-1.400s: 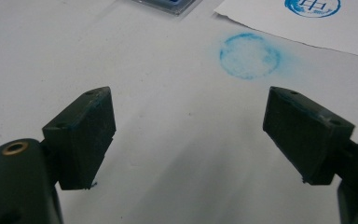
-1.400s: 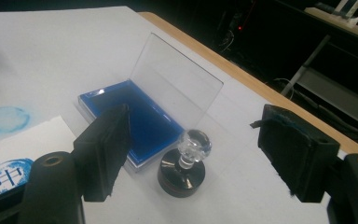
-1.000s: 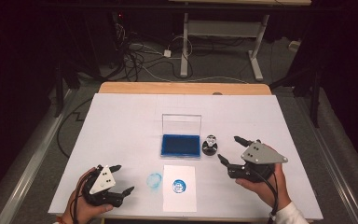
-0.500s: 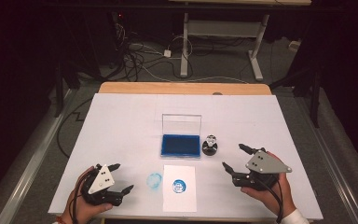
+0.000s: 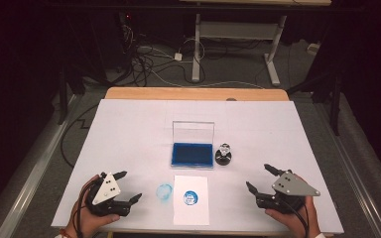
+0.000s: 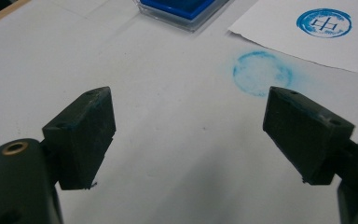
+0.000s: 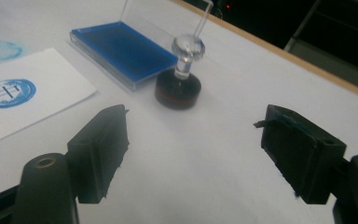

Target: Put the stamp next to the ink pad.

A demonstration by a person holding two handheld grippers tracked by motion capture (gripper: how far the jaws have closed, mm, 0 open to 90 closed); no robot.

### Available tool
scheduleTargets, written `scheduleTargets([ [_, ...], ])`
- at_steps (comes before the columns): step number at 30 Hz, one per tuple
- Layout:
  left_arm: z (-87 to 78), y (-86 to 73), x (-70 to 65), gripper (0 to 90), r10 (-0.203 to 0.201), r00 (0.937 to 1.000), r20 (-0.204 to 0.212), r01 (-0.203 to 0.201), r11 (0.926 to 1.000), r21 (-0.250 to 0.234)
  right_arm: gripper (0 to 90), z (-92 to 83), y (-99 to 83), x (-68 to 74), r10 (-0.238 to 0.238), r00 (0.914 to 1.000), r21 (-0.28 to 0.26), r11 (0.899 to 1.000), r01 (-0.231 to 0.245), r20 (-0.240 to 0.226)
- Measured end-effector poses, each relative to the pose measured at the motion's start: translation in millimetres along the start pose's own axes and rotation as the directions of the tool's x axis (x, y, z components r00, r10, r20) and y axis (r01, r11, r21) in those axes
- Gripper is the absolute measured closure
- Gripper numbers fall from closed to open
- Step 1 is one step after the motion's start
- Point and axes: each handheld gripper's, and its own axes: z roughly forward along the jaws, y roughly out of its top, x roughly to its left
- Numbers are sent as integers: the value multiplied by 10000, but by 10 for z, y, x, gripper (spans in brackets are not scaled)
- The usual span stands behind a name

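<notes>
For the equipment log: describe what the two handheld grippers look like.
Both are black, with two blocky, wedge-shaped black jaws each. The left gripper and the right gripper each carry a grey three-cornered plate on top. A black cable trails from the left one. Each jaw arm shows a brass-coloured ring.

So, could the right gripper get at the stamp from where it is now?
Probably yes: the right gripper is open and empty, and the stamp stands upright just ahead of it beside the ink pad, with bare table between.

Right claw (image 5: 259, 178) drawn back from stamp (image 5: 223, 154) toward table's near edge, lower, jaws opened wider, empty.
</notes>
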Motion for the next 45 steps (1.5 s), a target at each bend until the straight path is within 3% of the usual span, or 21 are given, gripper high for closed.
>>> scheduleTargets([
  [6,-20,9,-11,167,143,9998,-132,-144,9998,-104,217,-31,-209,88,-129,9999,679,9976,123,90],
  [19,-27,7,-49,167,296,9996,18,-296,9995,-125,218,-45,-164,115,-261,9996,477,9985,255,116],
  [29,-29,-1,-47,167,198,9997,131,-196,9998,-101,217,-41,-149,128,-340,9993,418,9986,334,135],
  [45,-4,14,-54,166,370,9993,64,-370,9993,10,218,-38,-156,120,-482,9986,444,9979,473,202],
])
